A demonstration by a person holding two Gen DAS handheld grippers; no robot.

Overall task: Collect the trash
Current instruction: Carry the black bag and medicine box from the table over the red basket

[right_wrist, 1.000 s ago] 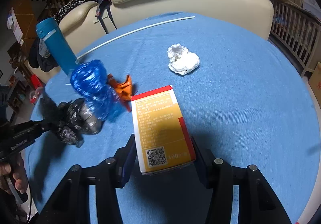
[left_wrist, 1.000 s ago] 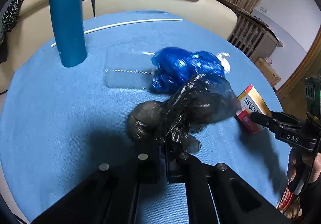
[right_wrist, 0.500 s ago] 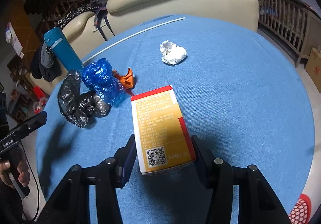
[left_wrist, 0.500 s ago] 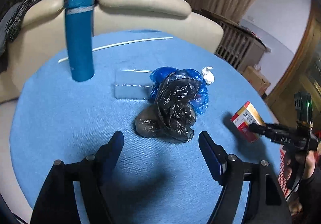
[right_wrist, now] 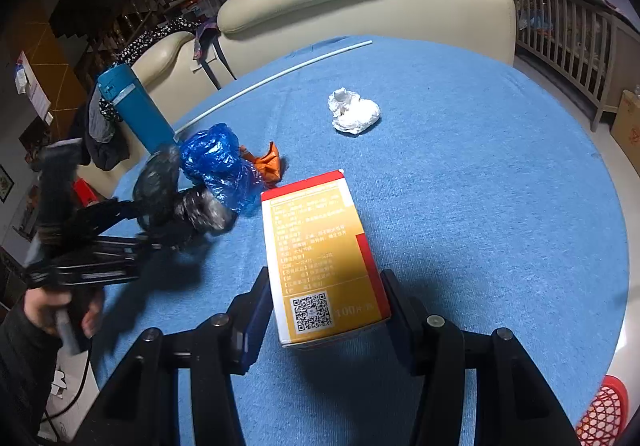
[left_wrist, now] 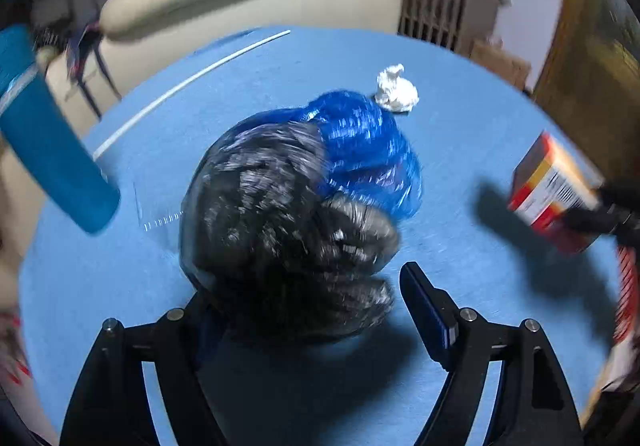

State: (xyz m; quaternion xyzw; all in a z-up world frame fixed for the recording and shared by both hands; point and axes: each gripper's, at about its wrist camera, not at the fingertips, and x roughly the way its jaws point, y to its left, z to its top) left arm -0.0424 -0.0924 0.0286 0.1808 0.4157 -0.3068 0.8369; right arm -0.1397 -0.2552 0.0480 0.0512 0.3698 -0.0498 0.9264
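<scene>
While the right gripper (right_wrist: 326, 310) is clamping the yellow-and-red carton (right_wrist: 320, 254) above the blue tablecloth (right_wrist: 480, 206), the left gripper (left_wrist: 304, 306) is gaping wide around the black bag (left_wrist: 280, 230). Crinkled and glossy, it is lying against a blue bag (left_wrist: 368, 150).

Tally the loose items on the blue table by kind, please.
Plastic bags: 2, black bag, blue bag
Wrappers: 1, orange wrapper
Tissues: 1, white tissue
Boxes: 1, carton
Bottles: 1, teal bottle
Rods: 1, white rod
Total: 7
</scene>
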